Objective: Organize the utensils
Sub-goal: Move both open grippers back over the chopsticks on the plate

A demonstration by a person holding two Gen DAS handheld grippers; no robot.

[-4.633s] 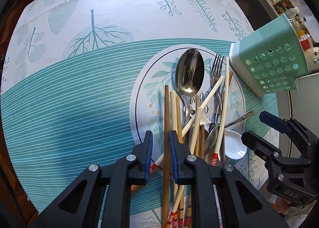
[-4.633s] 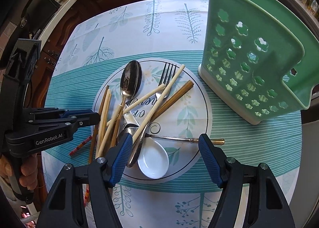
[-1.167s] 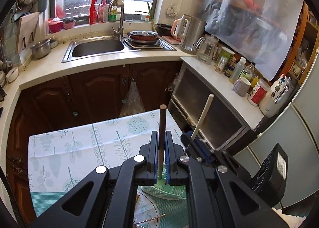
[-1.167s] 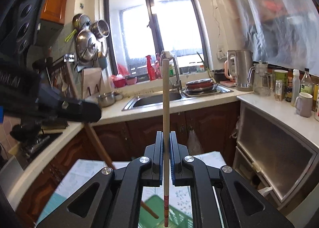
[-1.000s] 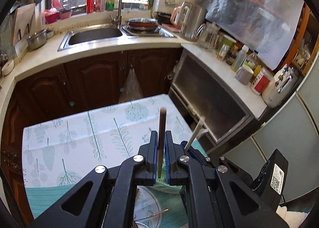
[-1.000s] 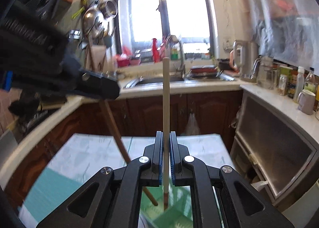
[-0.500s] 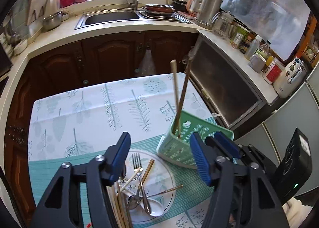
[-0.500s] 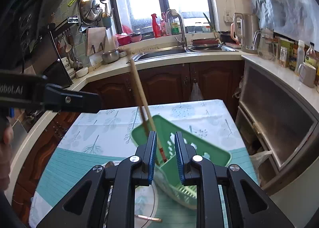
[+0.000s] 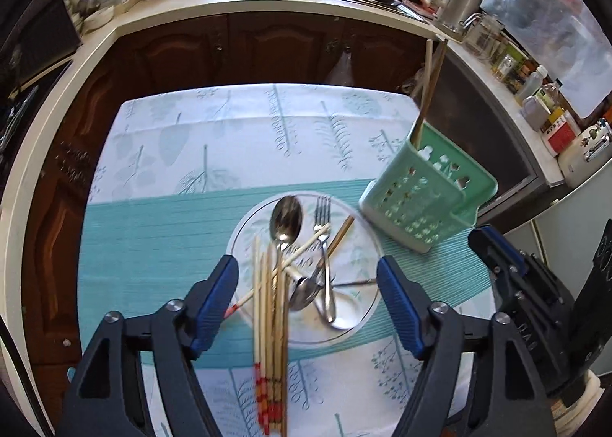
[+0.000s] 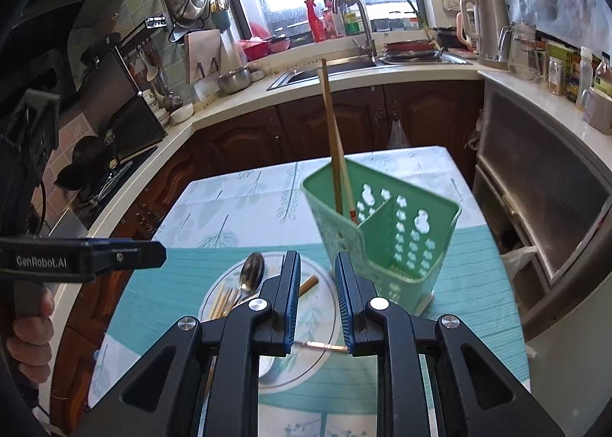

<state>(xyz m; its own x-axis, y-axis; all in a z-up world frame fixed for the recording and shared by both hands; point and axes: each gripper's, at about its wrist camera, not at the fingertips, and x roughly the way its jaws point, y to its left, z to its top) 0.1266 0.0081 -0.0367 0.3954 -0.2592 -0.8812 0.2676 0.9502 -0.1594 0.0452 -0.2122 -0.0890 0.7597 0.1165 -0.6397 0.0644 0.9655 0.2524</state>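
We note a glossy metal spoon [image 9: 286, 216] and fork [image 9: 323, 215], matt pale wooden chopsticks [image 9: 267, 307], a perforated mint plastic caddy [image 9: 424, 203], printed cloth [image 9: 229, 138] beneath

My left gripper [image 9: 308, 289] pointed steeply downward, its jaws wide apart and just having opened further, nothing between the pads. My right gripper [image 10: 316, 297] tilted less steeply, jaws parted by a narrow gap, empty. My left hand [image 10: 28, 333] gripped its handle.
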